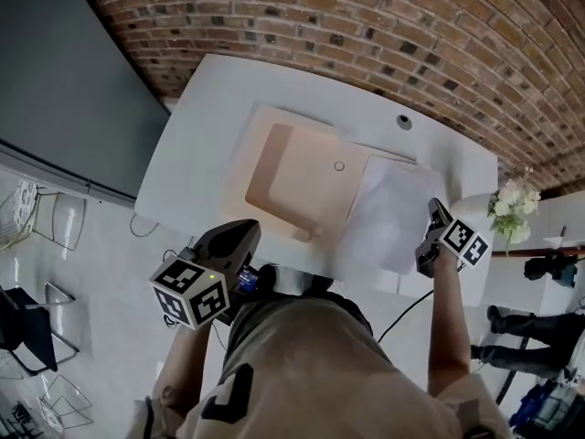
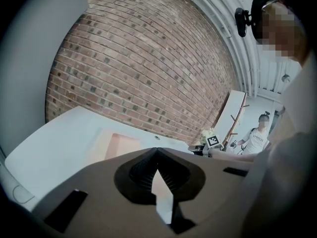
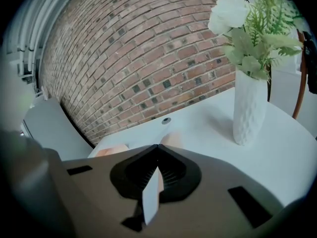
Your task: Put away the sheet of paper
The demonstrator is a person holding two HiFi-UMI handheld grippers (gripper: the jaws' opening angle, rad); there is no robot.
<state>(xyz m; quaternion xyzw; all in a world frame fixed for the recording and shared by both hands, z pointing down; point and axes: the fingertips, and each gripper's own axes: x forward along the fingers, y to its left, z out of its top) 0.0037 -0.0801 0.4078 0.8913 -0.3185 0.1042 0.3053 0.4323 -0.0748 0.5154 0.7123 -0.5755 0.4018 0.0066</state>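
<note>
A white sheet of paper (image 1: 388, 213) lies on the right part of the white table (image 1: 210, 117), its left edge over an open beige folder (image 1: 292, 176). My right gripper (image 1: 433, 216) is at the sheet's near right edge, jaws shut, apparently pinching that edge. In the right gripper view the jaws (image 3: 158, 146) meet at the tips, with a pale blur just ahead of them. My left gripper (image 1: 247, 230) hovers by the table's front edge below the folder, shut on nothing (image 2: 157, 149). The folder (image 2: 119, 145) shows ahead of it.
A white vase of flowers (image 3: 250, 110) stands on a small table to the right (image 1: 512, 210). A cable hole (image 1: 404, 122) sits in the tabletop near the brick wall. A person (image 2: 257, 133) stands beyond the right side. Wire chairs (image 1: 37, 218) are on the left.
</note>
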